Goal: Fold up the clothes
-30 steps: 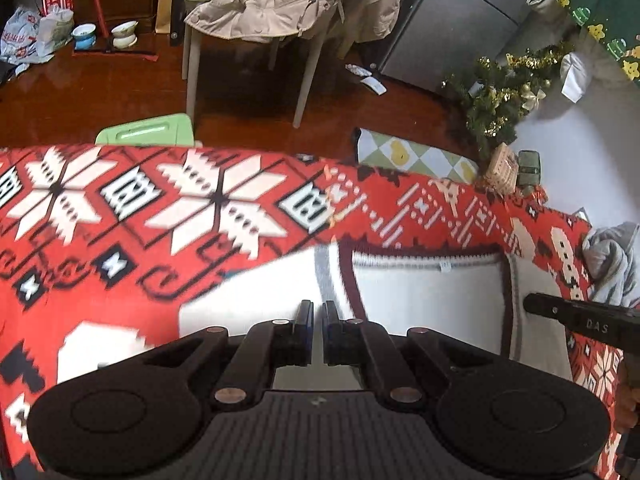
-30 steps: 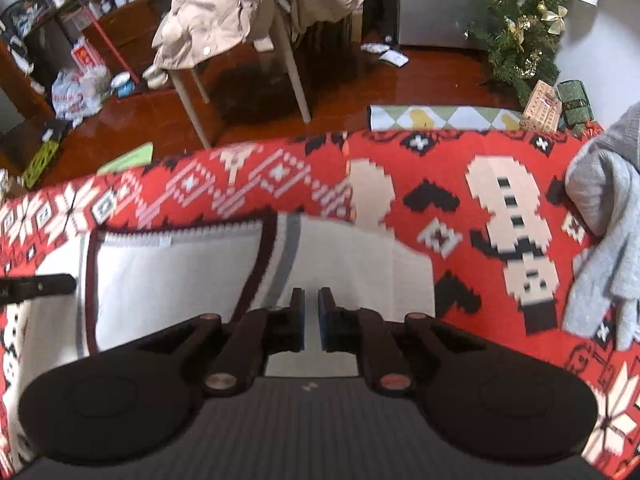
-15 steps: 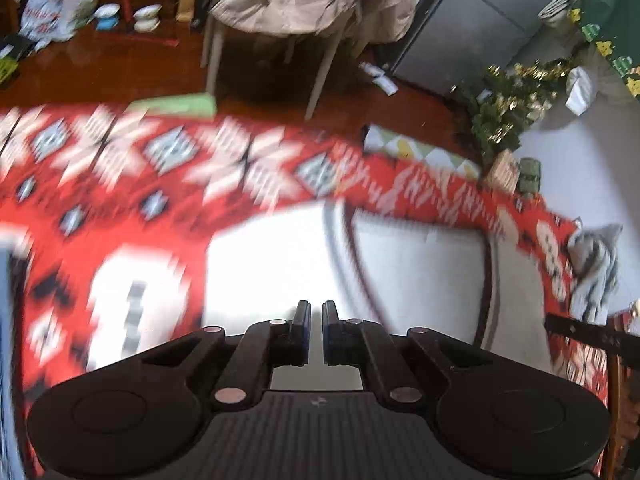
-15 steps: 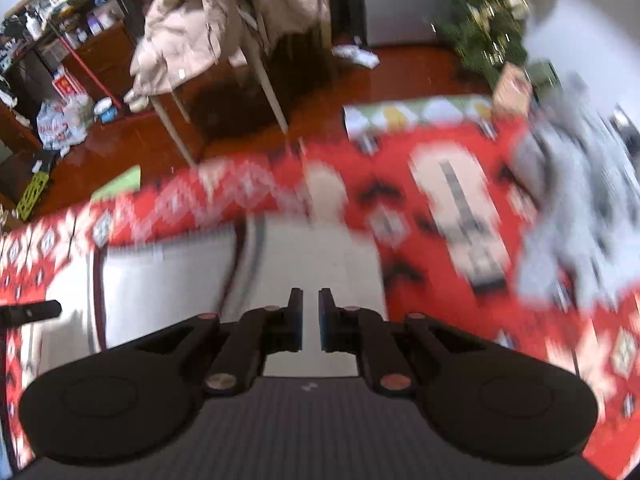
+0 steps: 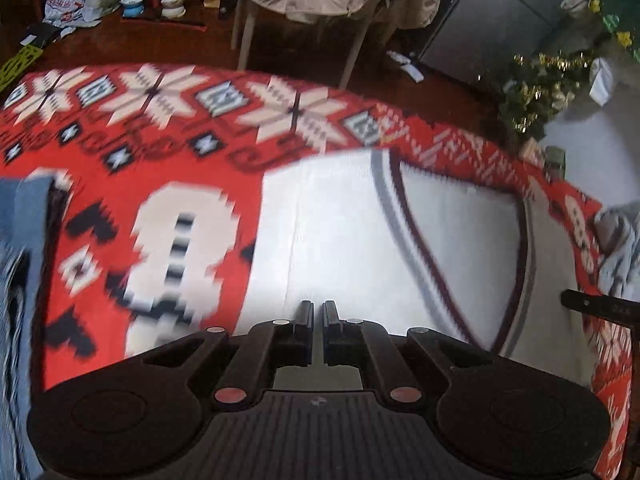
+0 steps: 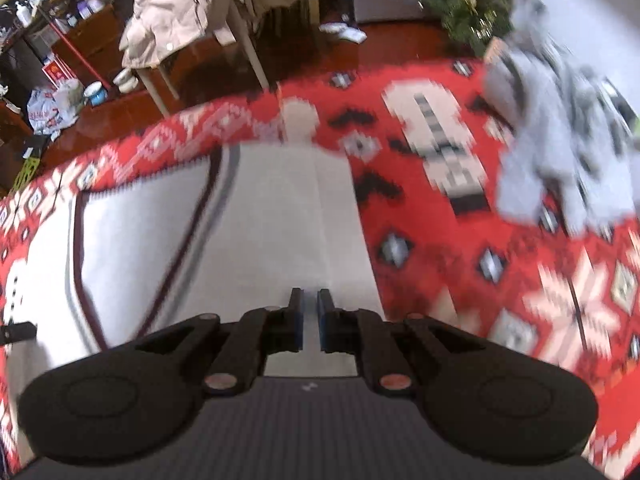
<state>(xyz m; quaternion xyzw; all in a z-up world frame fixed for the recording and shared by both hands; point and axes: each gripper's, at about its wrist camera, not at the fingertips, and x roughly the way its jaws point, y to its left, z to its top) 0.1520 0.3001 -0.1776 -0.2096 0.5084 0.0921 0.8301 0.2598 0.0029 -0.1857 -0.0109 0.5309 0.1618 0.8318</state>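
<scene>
Left wrist view shows our left gripper (image 5: pixel 317 330) with its jaws drawn narrow, a thin slit between them; whether cloth is pinched there we cannot tell. Just ahead of and under it lies the white sweater (image 5: pixel 344 236), spread flat on the red blanket (image 5: pixel 120 152), its dark-trimmed collar (image 5: pixel 420 248) ahead and to the right. Further right a black bar of our other gripper reaches in, with a grey garment (image 5: pixel 620 248) beyond it; left of us lies a blue garment (image 5: pixel 20 260). From the right wrist, our right gripper (image 6: pixel 310 320) is likewise nearly closed over the same sweater, a sleeve-like strip running straight ahead of it, the grey garment heaped ahead to the right. Beyond the blanket stands a chair (image 6: pixel 224 24) draped with a beige coat (image 6: pixel 172 20). We judge the folding barely begun: the sweater body looks laid out with sides perhaps turned in, the crosswise folds remain, and the grey piece looks untouched.
</scene>
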